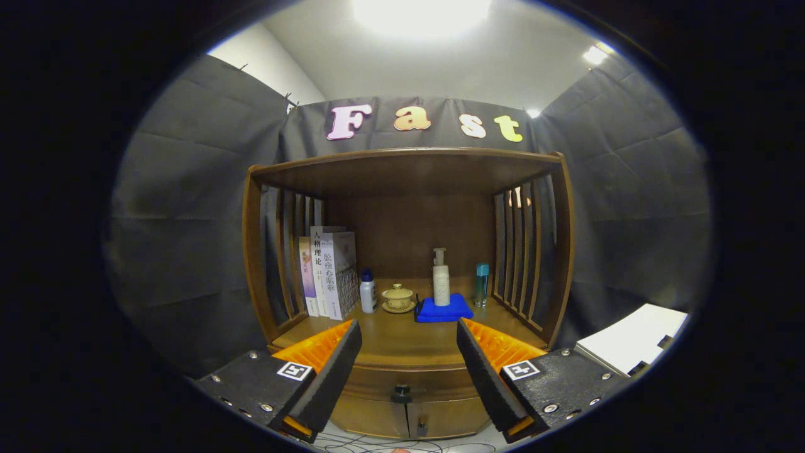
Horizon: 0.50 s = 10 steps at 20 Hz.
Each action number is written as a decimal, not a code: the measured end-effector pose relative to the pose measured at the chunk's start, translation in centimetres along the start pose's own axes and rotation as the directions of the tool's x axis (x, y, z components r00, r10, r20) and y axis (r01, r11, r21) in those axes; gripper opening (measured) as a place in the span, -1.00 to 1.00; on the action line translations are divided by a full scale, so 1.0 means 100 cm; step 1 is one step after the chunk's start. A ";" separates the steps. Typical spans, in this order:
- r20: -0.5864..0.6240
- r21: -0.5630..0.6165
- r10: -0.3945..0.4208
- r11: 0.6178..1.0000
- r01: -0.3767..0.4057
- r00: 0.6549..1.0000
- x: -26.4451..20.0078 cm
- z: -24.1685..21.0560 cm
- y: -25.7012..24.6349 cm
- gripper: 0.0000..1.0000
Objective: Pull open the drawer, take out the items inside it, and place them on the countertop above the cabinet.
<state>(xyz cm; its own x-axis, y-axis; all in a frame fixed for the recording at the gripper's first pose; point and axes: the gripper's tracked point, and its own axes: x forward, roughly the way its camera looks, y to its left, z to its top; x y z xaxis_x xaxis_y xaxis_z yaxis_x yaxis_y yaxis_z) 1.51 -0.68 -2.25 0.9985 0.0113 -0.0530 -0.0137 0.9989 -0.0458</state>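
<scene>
Handheld gripper (409, 355): body condition as observed.
Two wide-set jaws on dark housings fastened with silver screws; each housing carries a square black-and-white marker; ribbed panels line the inner sides.

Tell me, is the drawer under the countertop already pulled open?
No: the drawer sits flush in the cabinet, its knob untouched between the fingers of the open gripper.

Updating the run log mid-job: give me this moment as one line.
phase: approach | gripper: open, holding nothing | drawer: shut | drawer knob: between fingers, ahead, untouched | countertop: books, bottles, cup present
</scene>
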 end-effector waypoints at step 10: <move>-0.012 0.008 -0.067 0.998 0.067 0.998 0.007 -0.004 -0.026 0.89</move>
<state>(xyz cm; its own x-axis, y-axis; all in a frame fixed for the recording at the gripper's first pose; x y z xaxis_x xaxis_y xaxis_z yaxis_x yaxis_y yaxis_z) 2.18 -3.33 -2.54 0.9965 -0.0563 -0.0616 0.0538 0.9977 -0.0413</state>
